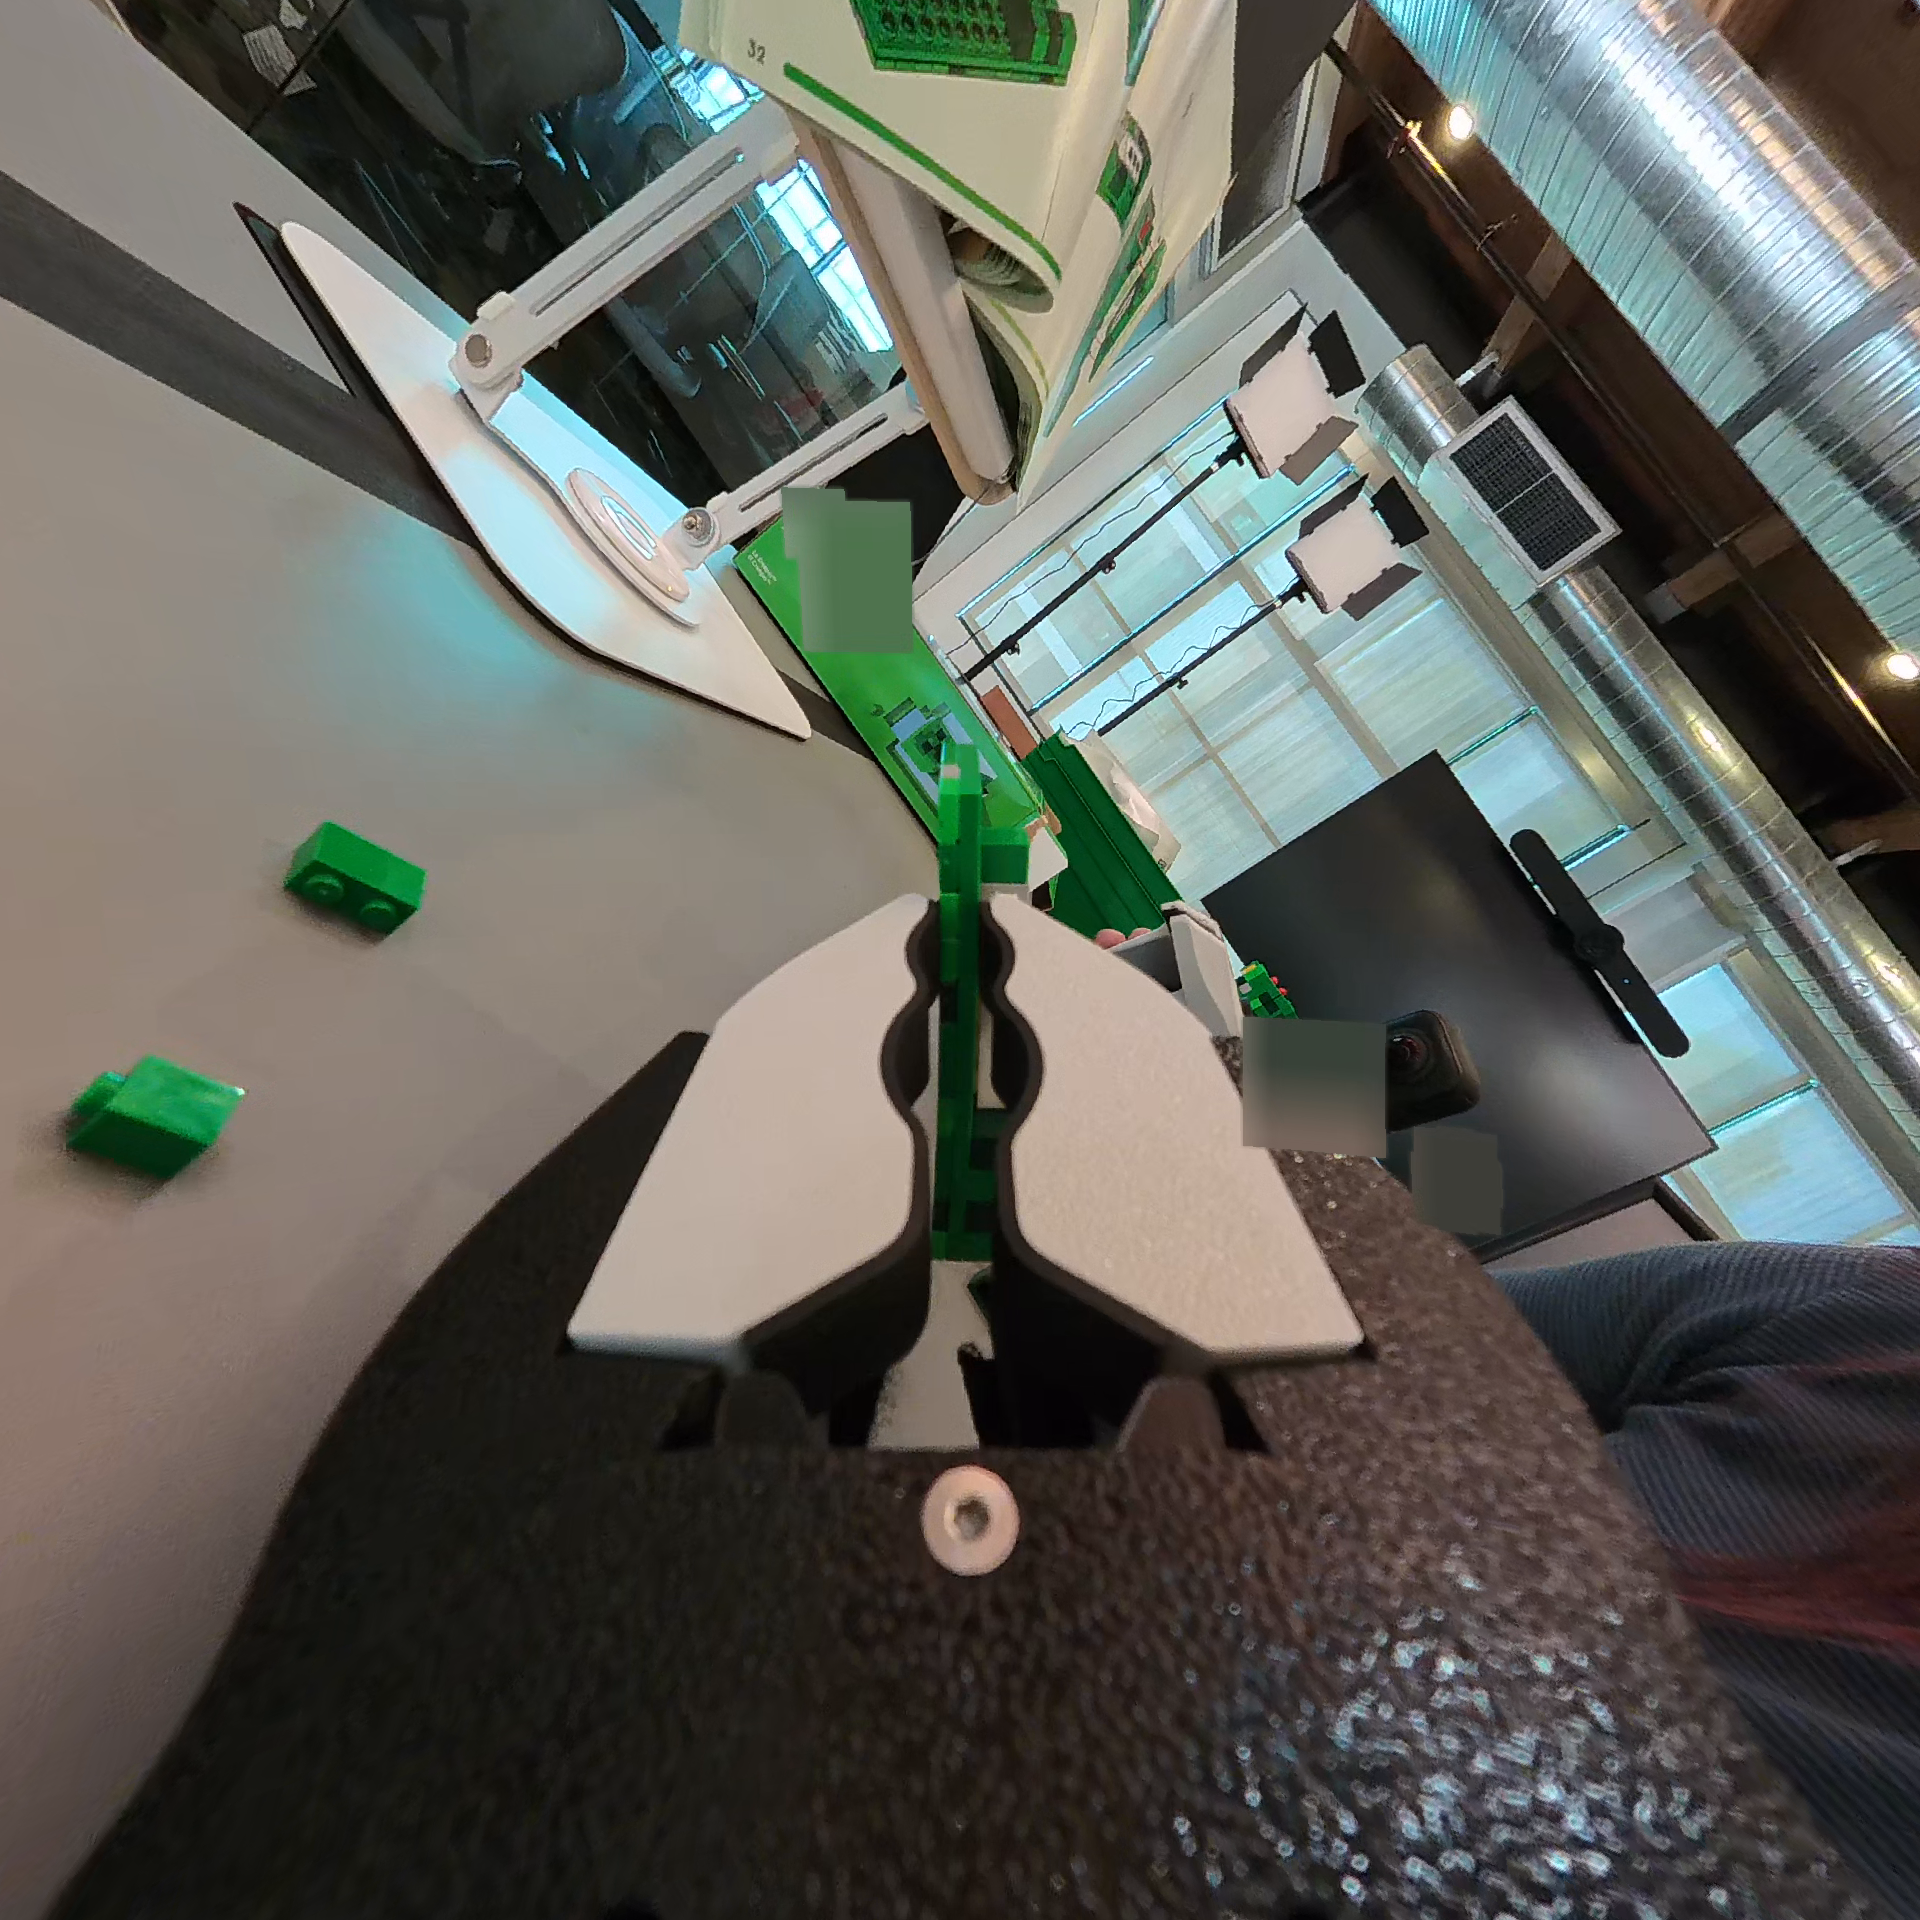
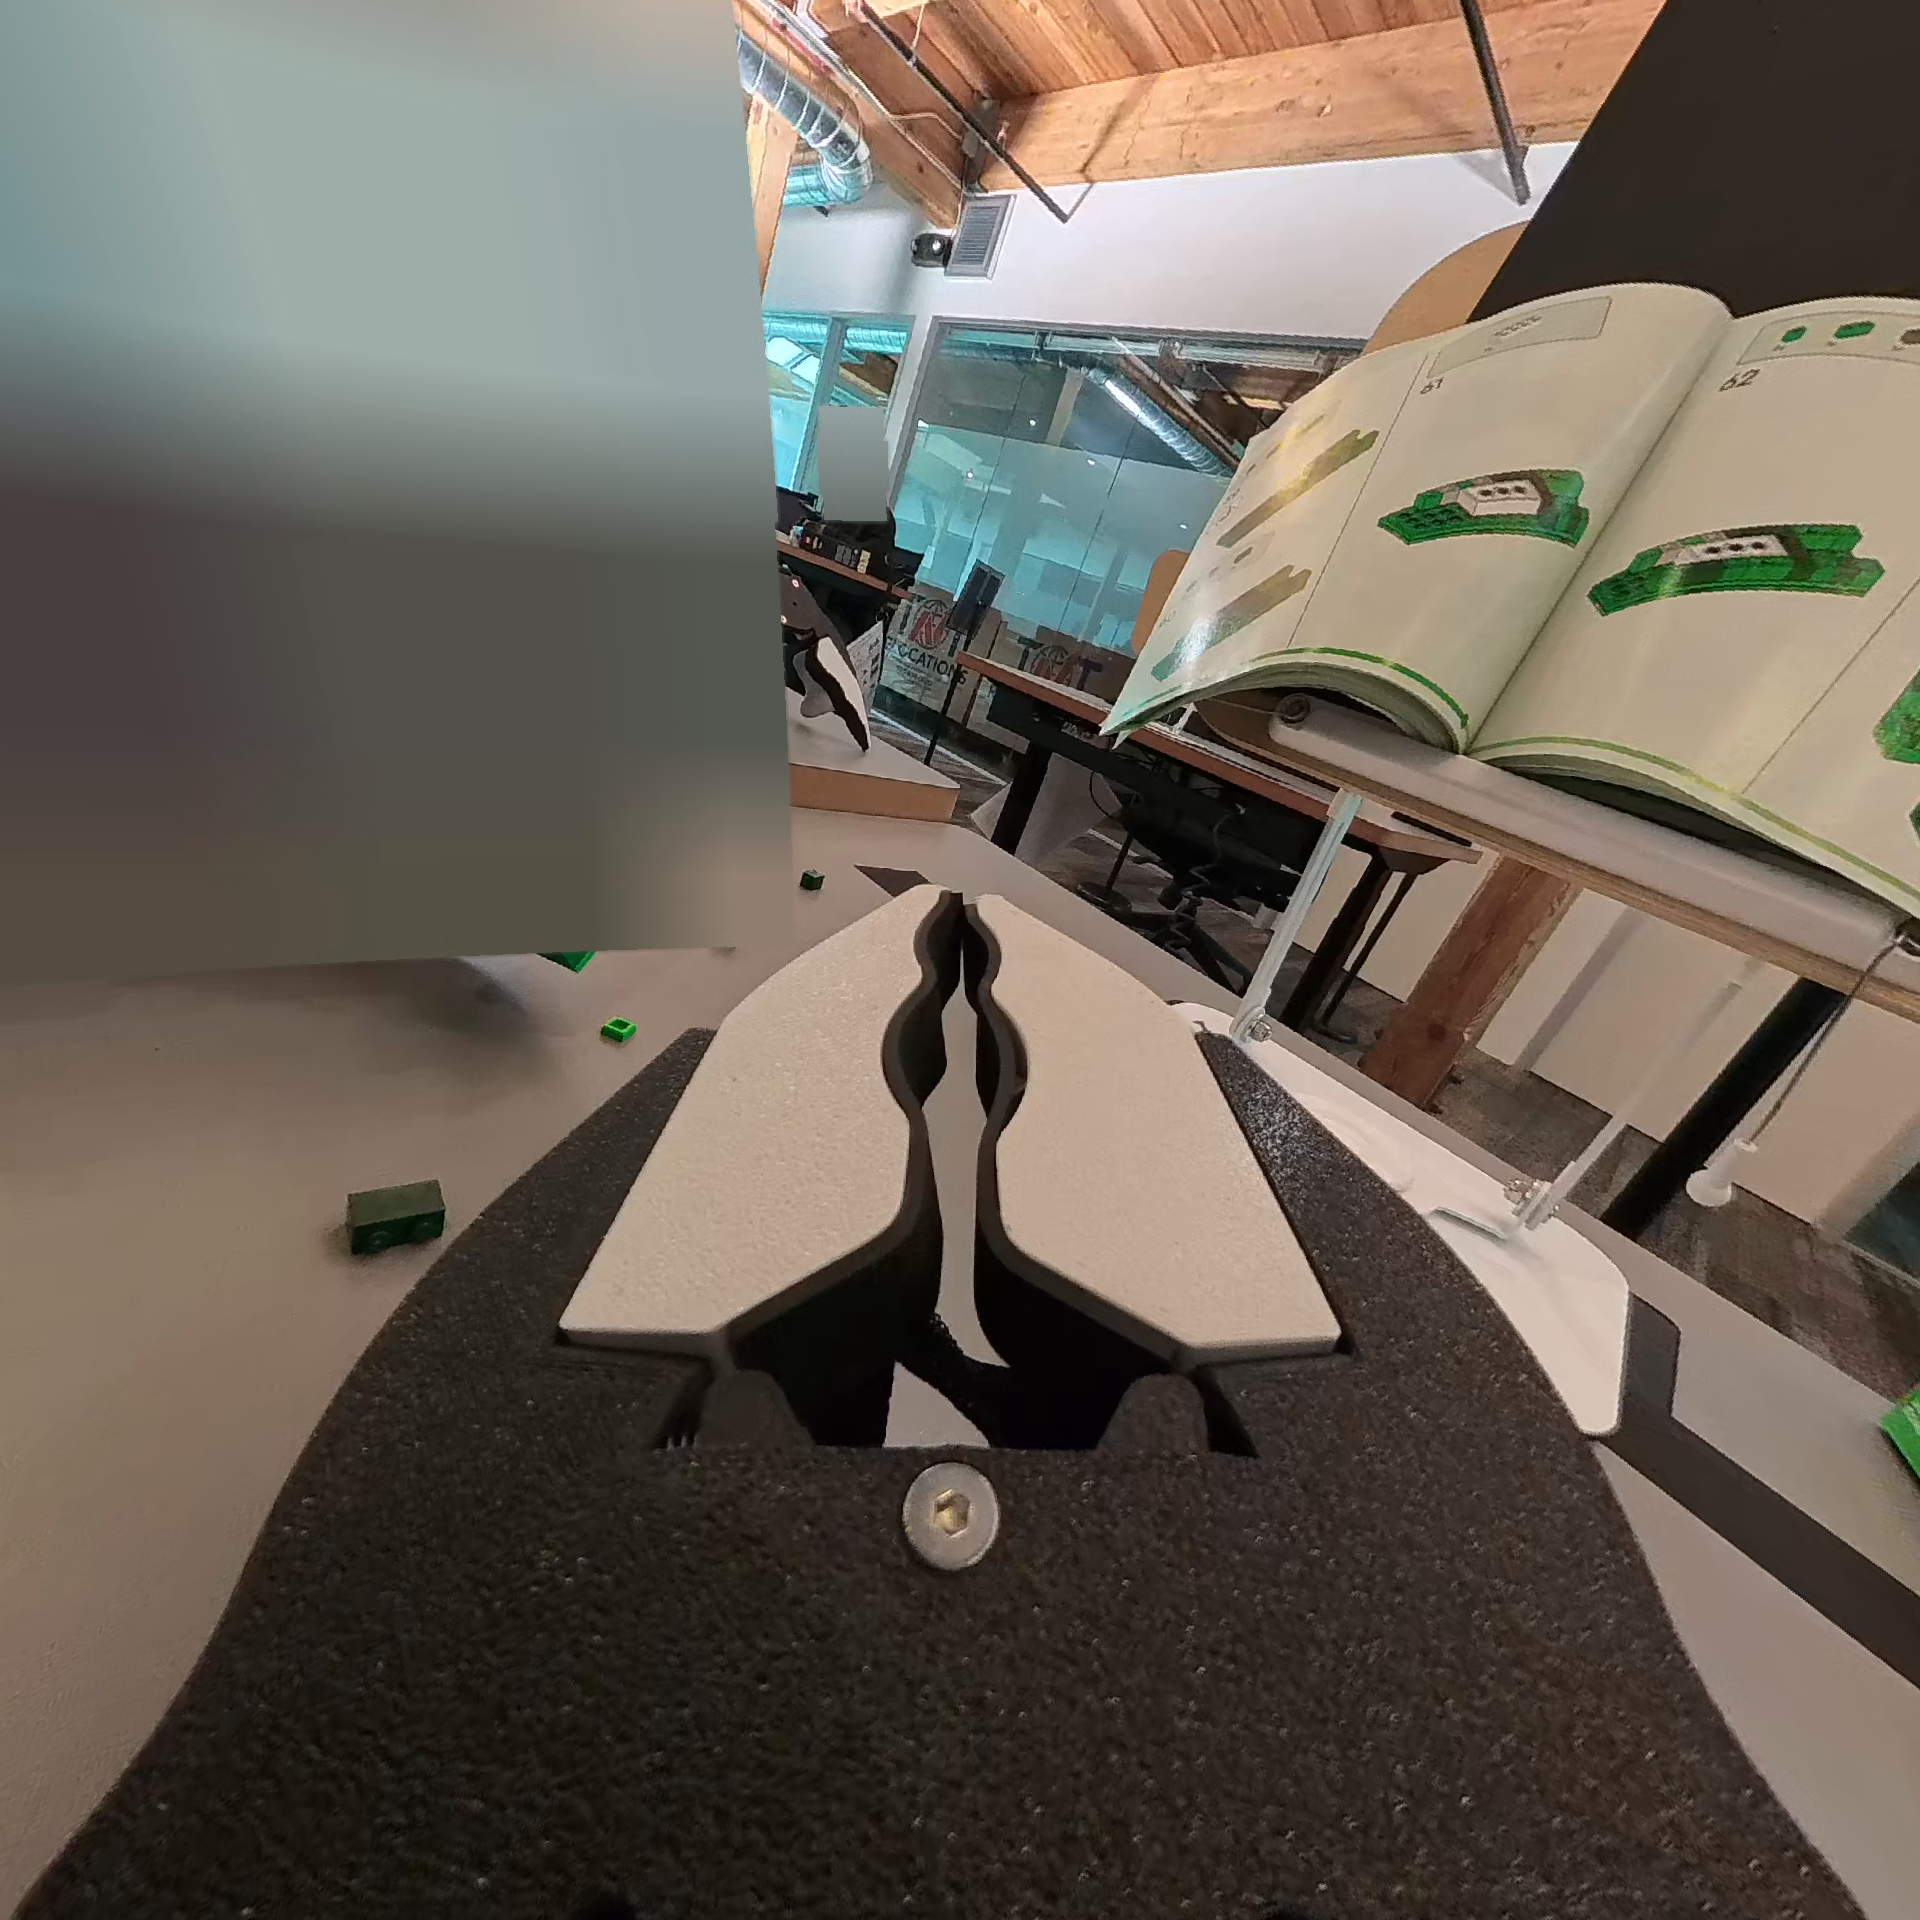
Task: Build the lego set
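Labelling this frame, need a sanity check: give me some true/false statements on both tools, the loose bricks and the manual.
1. The left tool grips a green build. True.
2. The right tool holds a brick. False: it is shut with nothing between its fingers.
3. Two green bricks lie loose on the table in the left wrist view. True.
4. The manual lies closed flat on the table. False: it is open on a raised stand.

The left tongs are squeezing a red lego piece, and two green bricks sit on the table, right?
Not red. In the left wrist view the left tongs squeeze a green lego piece. The two green bricks do sit on the table.
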`<state>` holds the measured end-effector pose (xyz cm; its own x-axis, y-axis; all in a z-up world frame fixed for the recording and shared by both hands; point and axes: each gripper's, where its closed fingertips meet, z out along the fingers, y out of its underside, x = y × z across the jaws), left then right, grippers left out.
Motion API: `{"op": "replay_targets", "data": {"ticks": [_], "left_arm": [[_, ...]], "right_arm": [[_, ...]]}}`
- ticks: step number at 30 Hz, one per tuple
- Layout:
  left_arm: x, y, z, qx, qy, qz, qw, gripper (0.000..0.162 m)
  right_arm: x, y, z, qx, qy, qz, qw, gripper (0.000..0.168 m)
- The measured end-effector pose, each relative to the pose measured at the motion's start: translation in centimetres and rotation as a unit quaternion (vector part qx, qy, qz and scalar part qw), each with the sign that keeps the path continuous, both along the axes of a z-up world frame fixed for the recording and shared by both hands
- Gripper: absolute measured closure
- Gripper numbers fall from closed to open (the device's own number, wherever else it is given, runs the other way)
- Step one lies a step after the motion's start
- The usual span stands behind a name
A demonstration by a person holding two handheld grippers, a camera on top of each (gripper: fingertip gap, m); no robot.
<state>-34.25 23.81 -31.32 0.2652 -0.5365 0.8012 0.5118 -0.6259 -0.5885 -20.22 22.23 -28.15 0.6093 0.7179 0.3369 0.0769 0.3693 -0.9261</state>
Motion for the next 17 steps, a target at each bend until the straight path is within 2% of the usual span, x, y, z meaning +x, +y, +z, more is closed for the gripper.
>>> {"op": "replay_targets", "data": {"ticks": [13,15,17], "left_arm": [[0.1,0.0,-0.1,-0.003,-0.001,-0.002,1.000,0.156],[0.5,-0.5,0.0,-0.003,-0.008,-0.025,1.000,0.156],[1.7,-1.6,0.4,-0.001,-0.026,-0.085,0.996,0.156]], "right_arm": [[-0.2,-0.1,-0.1,0.004,-0.006,0.004,1.000,0.168],[-0.9,-1.0,-0.1,0.006,-0.011,0.041,0.999,0.168],[-2.8,-3.7,-0.2,-0.010,-0.024,0.171,0.985,0.164]]}}
